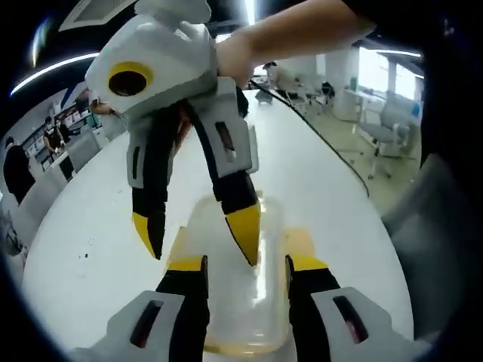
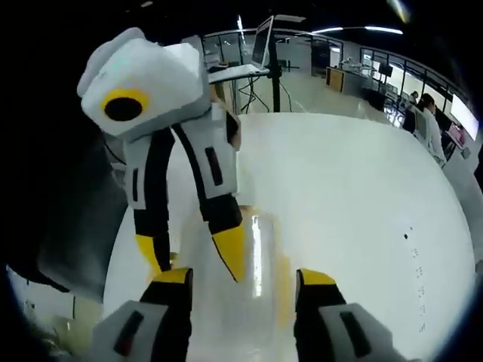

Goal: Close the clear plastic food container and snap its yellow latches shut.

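— So where does the container (image 1: pixel 234 279) sit right now?

— Flat on the white table (image 1: pixel 324 181), lid on by the look of it, between the two grippers. In the left gripper view the left gripper (image 1: pixel 245 264) stands with its jaws apart over the near end, nothing held. The right gripper (image 1: pixel 198 235) comes from the far side, jaws also spread and empty, one yellow tip touching or just above the lid.

— And the yellow latches?

— Yellow shows along the sides (image 1: pixel 302 243), but I cannot tell whether they are snapped.

— What could go wrong?

— The box looks light and the table slick — a push on one end alone may tip or skate it. In the right gripper view the right gripper (image 2: pixel 245 277) crowds the left gripper (image 2: pixel 195 260), so the tips may clash.
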A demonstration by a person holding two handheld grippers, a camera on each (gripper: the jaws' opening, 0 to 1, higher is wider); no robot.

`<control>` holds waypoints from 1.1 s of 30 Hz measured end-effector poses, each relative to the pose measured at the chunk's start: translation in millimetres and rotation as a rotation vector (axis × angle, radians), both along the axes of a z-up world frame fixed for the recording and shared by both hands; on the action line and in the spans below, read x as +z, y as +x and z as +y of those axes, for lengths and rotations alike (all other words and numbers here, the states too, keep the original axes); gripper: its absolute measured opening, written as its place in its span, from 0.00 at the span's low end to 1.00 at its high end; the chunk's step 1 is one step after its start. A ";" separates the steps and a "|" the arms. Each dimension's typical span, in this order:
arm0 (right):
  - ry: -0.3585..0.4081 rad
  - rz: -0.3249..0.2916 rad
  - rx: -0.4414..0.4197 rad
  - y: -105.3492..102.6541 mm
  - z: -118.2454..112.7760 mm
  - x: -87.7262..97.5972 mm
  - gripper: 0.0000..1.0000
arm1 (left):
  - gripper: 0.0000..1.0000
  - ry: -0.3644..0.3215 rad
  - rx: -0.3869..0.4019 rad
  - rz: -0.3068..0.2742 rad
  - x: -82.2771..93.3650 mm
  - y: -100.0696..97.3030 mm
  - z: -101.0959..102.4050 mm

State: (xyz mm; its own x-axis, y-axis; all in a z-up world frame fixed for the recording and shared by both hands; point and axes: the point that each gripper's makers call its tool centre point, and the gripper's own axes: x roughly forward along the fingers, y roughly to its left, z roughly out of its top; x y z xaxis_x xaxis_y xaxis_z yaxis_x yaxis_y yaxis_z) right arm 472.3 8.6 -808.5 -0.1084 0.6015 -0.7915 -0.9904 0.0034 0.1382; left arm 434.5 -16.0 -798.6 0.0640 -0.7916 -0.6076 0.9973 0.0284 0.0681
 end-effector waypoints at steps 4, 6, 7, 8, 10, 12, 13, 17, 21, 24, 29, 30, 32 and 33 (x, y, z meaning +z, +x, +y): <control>-0.037 0.012 0.019 -2.0 -2.8 -8.3 0.55 | 0.45 0.018 -0.003 -0.039 -2.9 -3.6 -2.3; -0.063 0.013 0.038 -2.9 -5.4 -13.1 0.55 | 0.45 0.036 -0.002 -0.069 -4.5 -5.5 -2.7; -0.053 0.018 0.029 -3.0 -2.8 -11.2 0.54 | 0.45 0.042 0.004 -0.088 -5.0 -4.8 -2.8; -0.052 0.014 0.037 -3.8 -1.8 -11.4 0.54 | 0.45 0.047 0.008 -0.105 -6.4 -4.6 -3.1; -0.061 0.021 0.041 -2.0 -0.8 -11.0 0.53 | 0.44 0.075 0.011 -0.121 -14.3 -7.0 -1.6; -0.068 0.033 0.040 -1.6 -1.1 -11.7 0.53 | 0.44 0.076 0.009 -0.182 -15.8 -6.0 -3.1; -0.070 0.035 0.042 -1.5 -1.4 -11.8 0.53 | 0.44 0.086 0.017 -0.190 -16.9 -7.0 -2.7; -0.083 0.063 0.048 -0.9 -2.7 -12.9 0.53 | 0.44 0.131 0.000 -0.305 -20.6 -4.5 -2.1; -0.102 0.084 0.068 -2.1 -2.4 -14.2 0.52 | 0.42 0.132 0.021 -0.299 -20.6 -4.7 -2.1; -0.112 0.097 0.083 -1.4 -3.3 -14.4 0.51 | 0.40 0.133 0.020 -0.305 -20.9 -3.5 -3.1; -0.203 0.168 0.091 -6.4 -11.3 -16.1 0.48 | 0.38 0.126 0.012 -0.308 -20.9 -7.0 -6.5; -0.189 0.150 0.110 -1.5 -7.1 -15.4 0.47 | 0.37 0.122 0.013 -0.314 -23.8 -6.0 -9.4; -0.209 0.175 0.108 0.2 -7.1 -16.2 0.44 | 0.37 0.110 0.021 -0.315 -21.0 -5.0 -8.8; -0.212 0.181 0.115 -0.3 -6.5 -17.1 0.44 | 0.37 0.108 0.022 -0.313 -20.8 -5.0 -8.1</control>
State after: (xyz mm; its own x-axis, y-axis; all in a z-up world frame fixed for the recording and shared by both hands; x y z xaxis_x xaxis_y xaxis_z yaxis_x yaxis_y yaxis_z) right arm 472.0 2.1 -825.7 -0.3164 0.4003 -0.8600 -0.9455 -0.0593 0.3203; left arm 429.5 -24.1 -819.4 0.2770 -0.7198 -0.6366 0.9268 0.0253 0.3747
